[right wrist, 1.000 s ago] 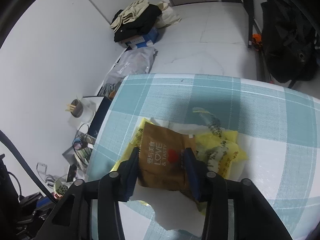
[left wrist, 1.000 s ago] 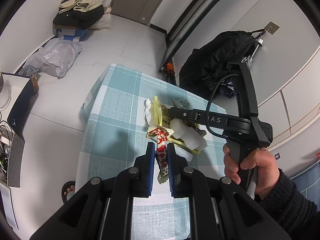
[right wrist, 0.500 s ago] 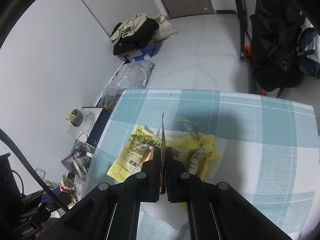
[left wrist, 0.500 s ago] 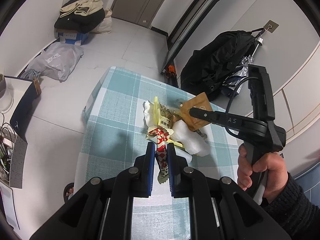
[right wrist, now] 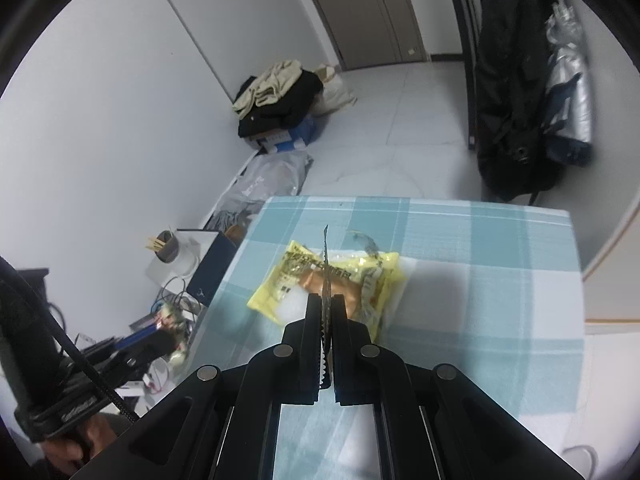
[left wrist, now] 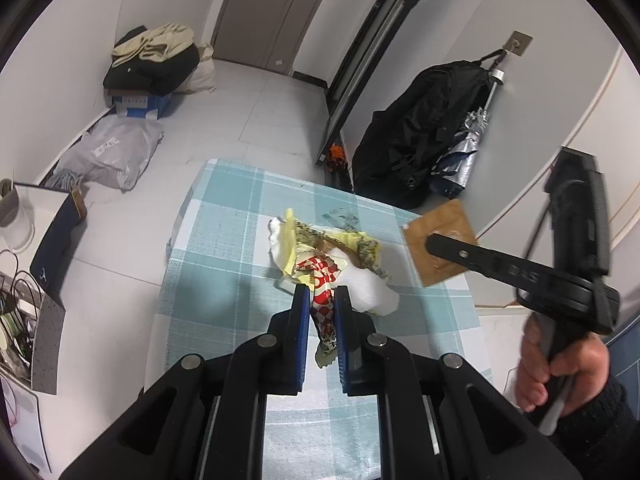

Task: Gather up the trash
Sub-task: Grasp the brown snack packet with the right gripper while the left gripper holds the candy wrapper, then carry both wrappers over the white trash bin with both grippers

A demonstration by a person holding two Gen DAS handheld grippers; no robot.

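On red-checked wrapper (left wrist: 322, 306), unreadable print

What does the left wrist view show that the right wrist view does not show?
Only the left wrist view: the red-and-white wrapper pinched by the left gripper, the brown packet's broad face, and the hand holding the right gripper. Only the right wrist view: the brown packet edge-on, and a cup of sticks on the floor. Both: the yellow wrapper and checked tablecloth.

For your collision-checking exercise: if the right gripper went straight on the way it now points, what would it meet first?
Probably the yellow wrapper on the checked tablecloth, directly ahead of the right gripper, which is shut on the brown packet. Depth is uncertain.
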